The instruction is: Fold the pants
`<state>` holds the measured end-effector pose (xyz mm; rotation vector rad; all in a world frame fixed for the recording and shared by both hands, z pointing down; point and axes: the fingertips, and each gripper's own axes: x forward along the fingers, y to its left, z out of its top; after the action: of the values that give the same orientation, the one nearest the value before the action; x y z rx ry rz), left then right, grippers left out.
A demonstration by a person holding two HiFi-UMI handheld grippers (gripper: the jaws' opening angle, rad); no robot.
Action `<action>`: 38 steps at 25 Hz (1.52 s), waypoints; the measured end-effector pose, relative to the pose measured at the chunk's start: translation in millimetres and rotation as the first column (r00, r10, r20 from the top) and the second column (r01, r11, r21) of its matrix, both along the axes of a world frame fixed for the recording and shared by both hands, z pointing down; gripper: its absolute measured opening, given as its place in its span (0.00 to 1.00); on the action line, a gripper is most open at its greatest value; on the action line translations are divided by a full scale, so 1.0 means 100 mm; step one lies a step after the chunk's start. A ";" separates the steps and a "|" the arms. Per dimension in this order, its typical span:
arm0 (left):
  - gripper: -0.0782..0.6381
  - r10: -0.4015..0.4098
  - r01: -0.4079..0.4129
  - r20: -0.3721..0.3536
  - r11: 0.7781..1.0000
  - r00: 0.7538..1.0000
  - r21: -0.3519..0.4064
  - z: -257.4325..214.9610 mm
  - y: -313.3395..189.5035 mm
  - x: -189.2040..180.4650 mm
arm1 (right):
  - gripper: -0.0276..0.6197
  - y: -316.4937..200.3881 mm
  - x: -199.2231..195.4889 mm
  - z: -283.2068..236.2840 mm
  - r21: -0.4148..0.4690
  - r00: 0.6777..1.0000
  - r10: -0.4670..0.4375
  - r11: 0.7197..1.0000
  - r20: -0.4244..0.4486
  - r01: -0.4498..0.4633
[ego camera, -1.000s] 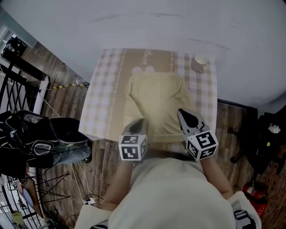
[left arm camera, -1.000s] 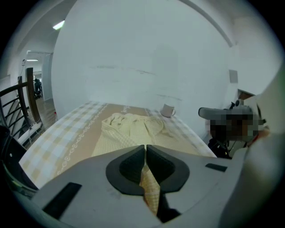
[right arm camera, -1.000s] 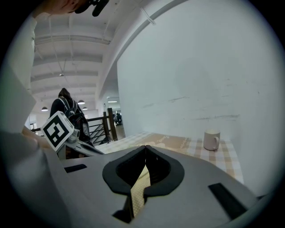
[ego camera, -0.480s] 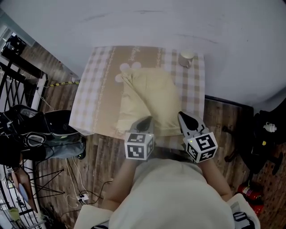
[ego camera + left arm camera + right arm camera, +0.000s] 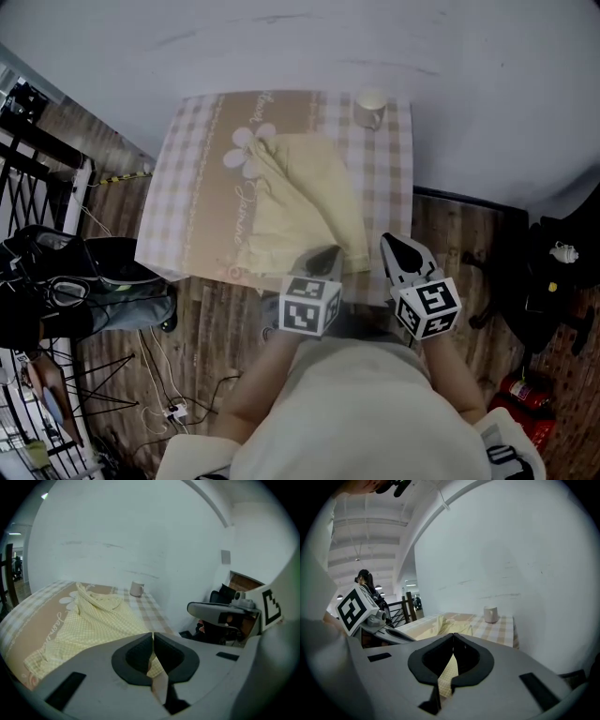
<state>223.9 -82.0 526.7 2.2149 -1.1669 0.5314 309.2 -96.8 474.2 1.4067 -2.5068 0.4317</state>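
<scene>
Little here is legible to me. The tablecloth [image 5: 187, 202] carries printed cursive lettering. One line [image 5: 246, 200] runs just below the daisy print [image 5: 246, 145], at about 9 o'clock from the pants [image 5: 314, 197]. A second line [image 5: 272, 101] lies along the cloth's far edge at 12 o'clock. I can see it's script, perhaps starting with a capital J, but I can't make out either word. The cubes on my left gripper [image 5: 325, 253] and right gripper [image 5: 394, 242] show only black-and-white square code patterns, with no letters or numbers I can read.
</scene>
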 end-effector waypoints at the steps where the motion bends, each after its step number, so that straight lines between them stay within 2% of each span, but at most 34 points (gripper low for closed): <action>1: 0.13 0.016 -0.016 0.000 1.000 1.000 -0.003 0.02 0.02 0.07 | 0.04 0.01 0.04 0.01 -0.001 1.000 0.006 1.000 0.000 -0.006; 9: 0.13 0.156 -0.156 0.005 0.987 0.988 -0.050 0.21 0.22 0.59 | 0.04 0.08 0.25 0.10 -0.022 0.999 0.048 0.999 -0.002 -0.048; 13: 0.13 0.223 -0.219 0.043 0.973 0.974 -0.078 0.38 0.34 0.79 | 0.04 0.10 0.31 0.15 -0.034 0.998 0.057 0.998 -0.007 -0.058; 17: 0.13 0.239 -0.232 0.074 0.968 0.968 -0.096 0.49 0.37 0.84 | 0.04 0.08 0.35 0.15 -0.038 0.998 0.061 0.997 -0.008 -0.061; 23: 0.13 0.239 -0.233 0.058 0.967 0.969 -0.103 0.49 0.35 0.81 | 0.04 0.02 0.35 0.14 -0.035 0.999 0.052 0.998 -0.007 -0.052; 24: 0.14 0.236 -0.230 0.054 0.968 0.970 -0.104 0.49 0.35 0.80 | 0.04 0.01 0.34 0.14 -0.033 0.999 0.048 0.998 -0.006 -0.048; 26: 0.25 0.226 -0.219 0.048 0.970 0.973 -0.108 0.47 0.34 0.75 | 0.04 -0.02 0.33 0.12 -0.031 0.999 0.038 0.999 -0.005 -0.038; 27: 0.27 0.216 -0.210 0.048 0.972 0.975 -0.108 0.46 0.33 0.72 | 0.04 -0.03 0.32 0.12 -0.031 0.999 0.033 0.999 -0.006 -0.034; 33: 0.26 0.076 -0.070 0.068 0.994 0.995 -0.081 0.37 0.10 0.24 | 0.04 -0.21 0.21 0.06 -0.025 1.000 0.007 1.000 -0.012 -0.007; 38: 0.21 -0.045 0.048 0.090 0.999 0.995 -0.026 0.23 -0.18 -0.33 | 0.04 -0.50 -0.01 0.01 -0.004 0.998 -0.040 0.999 -0.037 0.040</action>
<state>190.5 -99.6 550.0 2.1544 -1.2458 0.6291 307.7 -146.8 475.4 1.3478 -2.4991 0.3979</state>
